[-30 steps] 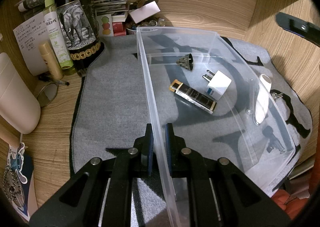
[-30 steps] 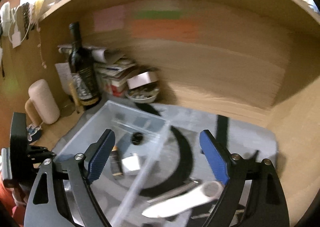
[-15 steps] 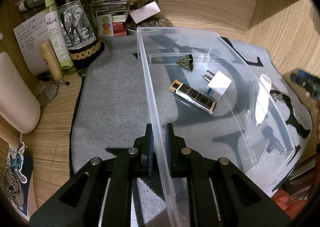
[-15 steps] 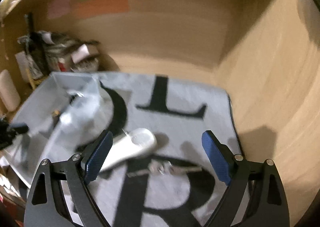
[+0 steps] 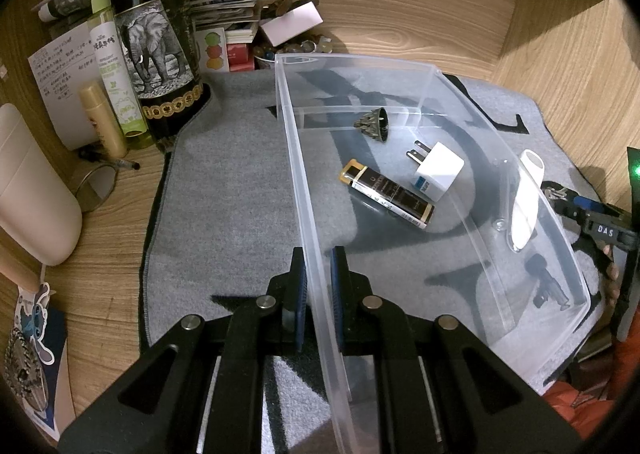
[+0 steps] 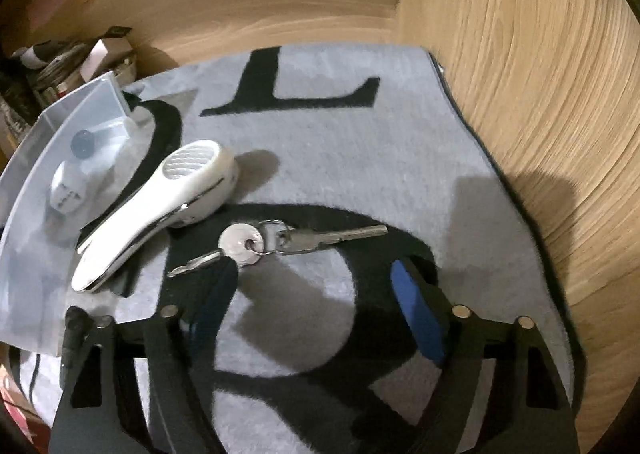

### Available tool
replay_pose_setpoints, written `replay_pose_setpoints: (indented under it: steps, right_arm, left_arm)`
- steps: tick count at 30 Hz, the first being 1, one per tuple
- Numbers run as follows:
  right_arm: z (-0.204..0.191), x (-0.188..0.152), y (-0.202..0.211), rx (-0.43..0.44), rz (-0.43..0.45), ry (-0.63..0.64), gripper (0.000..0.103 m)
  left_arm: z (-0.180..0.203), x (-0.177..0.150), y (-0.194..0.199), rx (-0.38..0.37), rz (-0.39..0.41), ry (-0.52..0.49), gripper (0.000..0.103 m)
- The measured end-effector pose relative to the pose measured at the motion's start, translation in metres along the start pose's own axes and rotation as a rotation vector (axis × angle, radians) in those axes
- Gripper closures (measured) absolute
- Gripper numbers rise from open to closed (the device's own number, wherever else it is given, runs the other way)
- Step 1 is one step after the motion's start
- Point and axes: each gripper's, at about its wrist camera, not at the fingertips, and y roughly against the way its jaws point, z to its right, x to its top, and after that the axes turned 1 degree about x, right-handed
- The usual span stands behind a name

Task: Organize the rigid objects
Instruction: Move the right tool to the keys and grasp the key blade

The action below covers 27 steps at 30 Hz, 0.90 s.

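My left gripper is shut on the near wall of a clear plastic bin. In the bin lie a white plug adapter, a black and gold lighter and a small bronze cone. My right gripper is open, low over the grey mat, just short of a bunch of keys. A white handheld device lies beside the keys, against the bin's outer wall; it also shows through the wall in the left wrist view.
A wine bottle, a spray bottle, a tube, papers and small boxes crowd the back left. A beige rounded case stands at the left. Wooden walls close the back and right.
My right gripper has swung right and dropped down over the mat, from above the bin to right before the keys. The left gripper and the bin have not moved.
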Motion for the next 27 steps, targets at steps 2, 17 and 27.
replay_pose_setpoints:
  steps: [2, 17, 27]
  right_arm:
    - [0.003, 0.003, -0.001, 0.01, 0.009, -0.015, 0.029]
    - [-0.001, 0.012, -0.007, -0.025, 0.047, 0.04, 0.044]
    - [-0.015, 0.027, 0.03, -0.009, 0.156, 0.074, 0.044]
  left_arm:
    - [0.0, 0.0, 0.0, 0.0, 0.0, 0.0, 0.092]
    - [-0.001, -0.001, 0.0, 0.0, 0.0, -0.001, 0.092]
    - [-0.002, -0.001, 0.0, 0.0, 0.0, -0.002, 0.092]
